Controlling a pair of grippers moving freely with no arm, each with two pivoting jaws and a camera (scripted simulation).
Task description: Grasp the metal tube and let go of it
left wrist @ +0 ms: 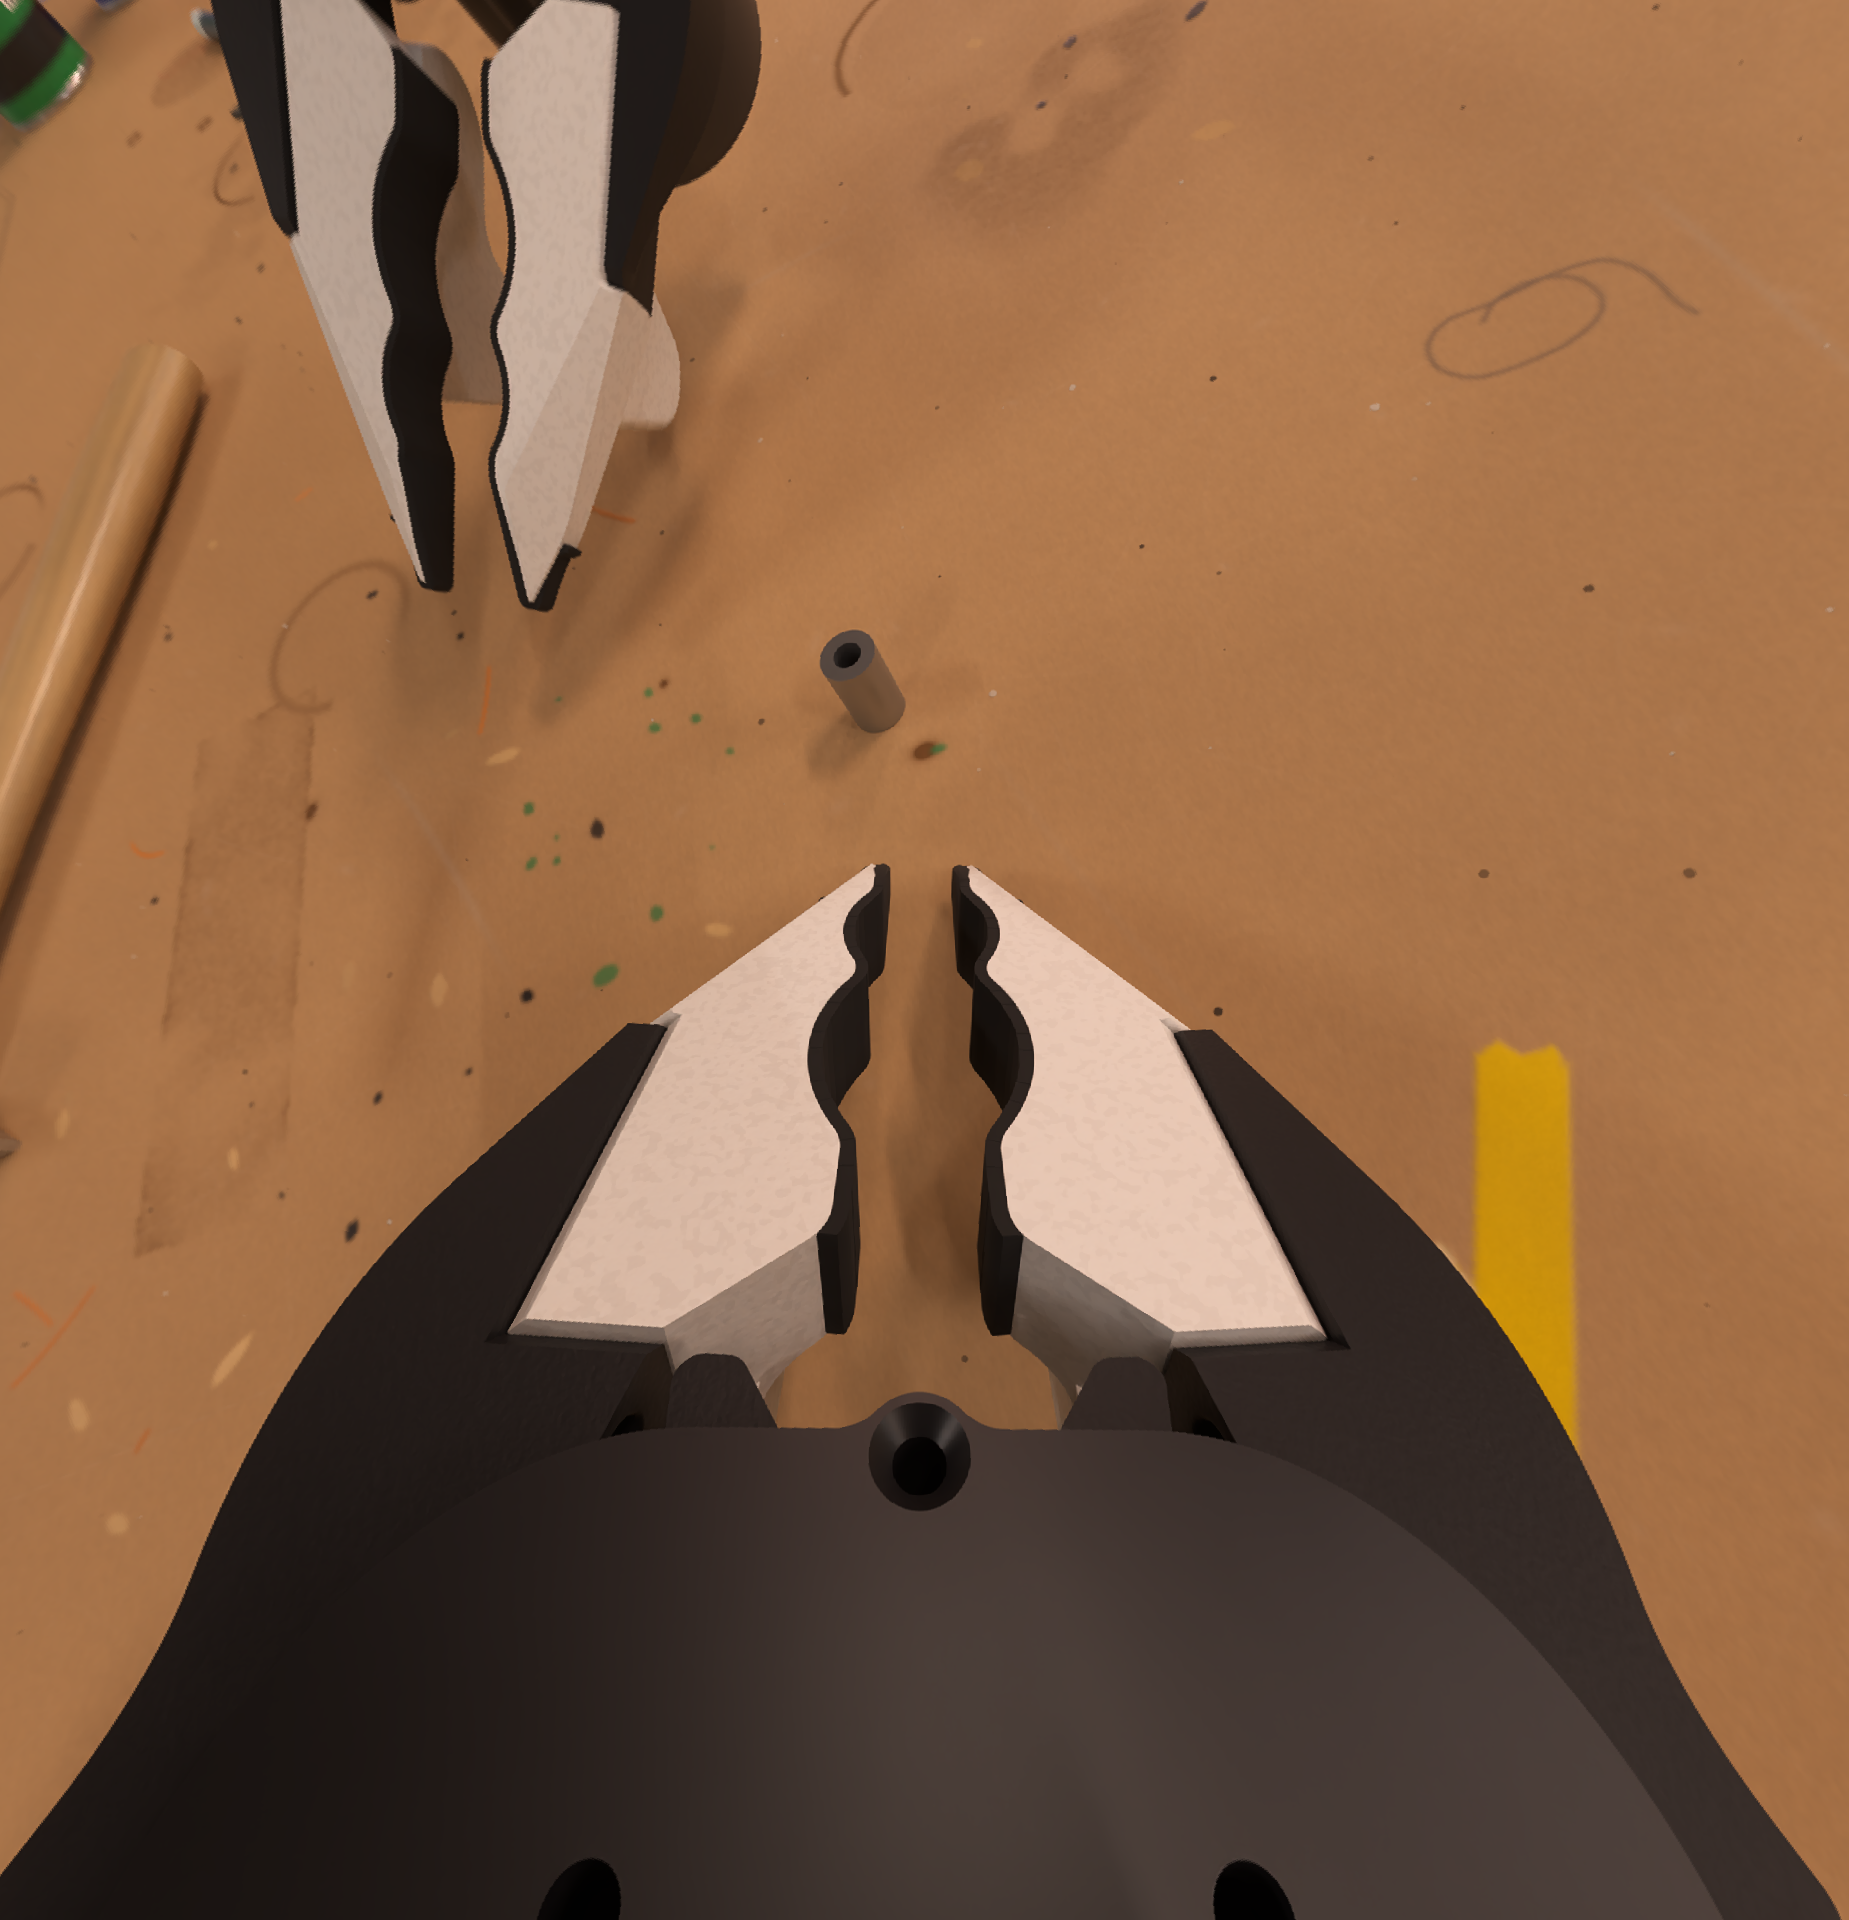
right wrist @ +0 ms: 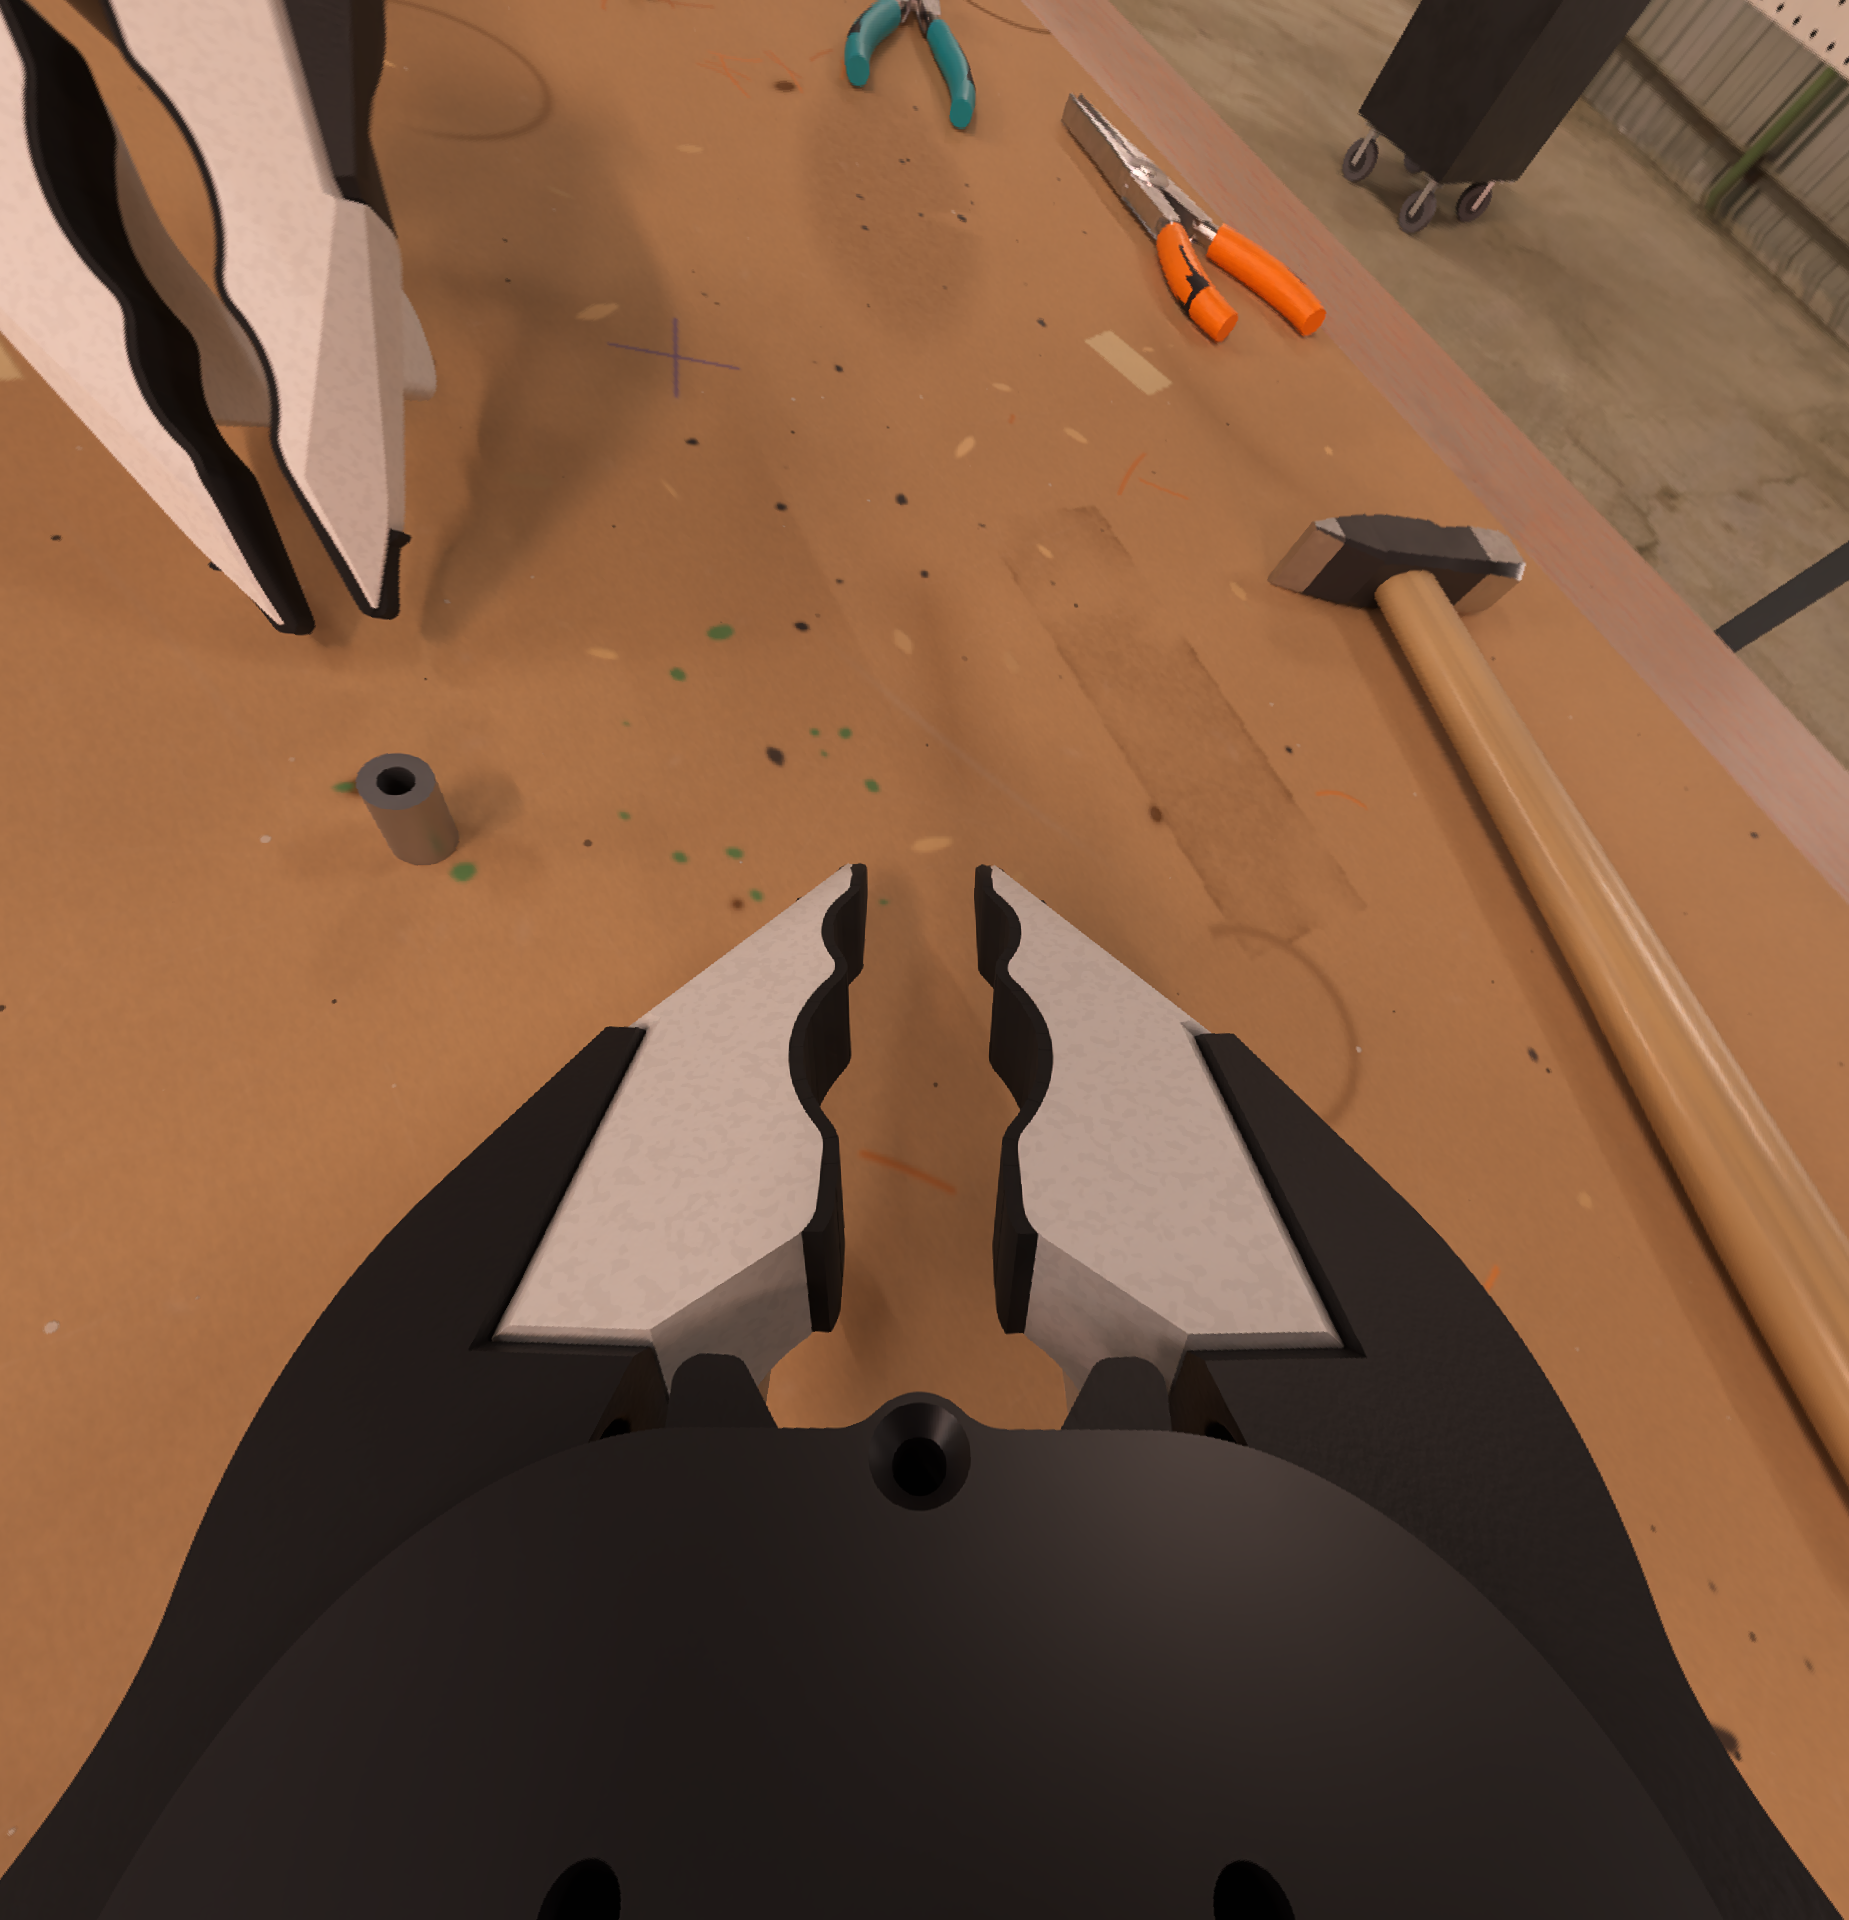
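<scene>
The right gripper (right wrist: pixel 920 871), jaws parted and empty, hangs over the brown bench (right wrist: pixel 691 540), with the grey metal tube (right wrist: pixel 408 808) upright at ten o'clock, the left gripper (right wrist: pixel 343 620) beyond it at eleven, and a hammer (right wrist: pixel 1585 883) at two o'clock.

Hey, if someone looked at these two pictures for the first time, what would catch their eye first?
Probably the small grey metal tube, standing alone on the brown workbench just ahead of the open left gripper. The right gripper is open too, with the tube off to its left. After that, the long wooden-handled hammer lying along the bench's right edge, and the orange-handled pliers beyond it.
</scene>
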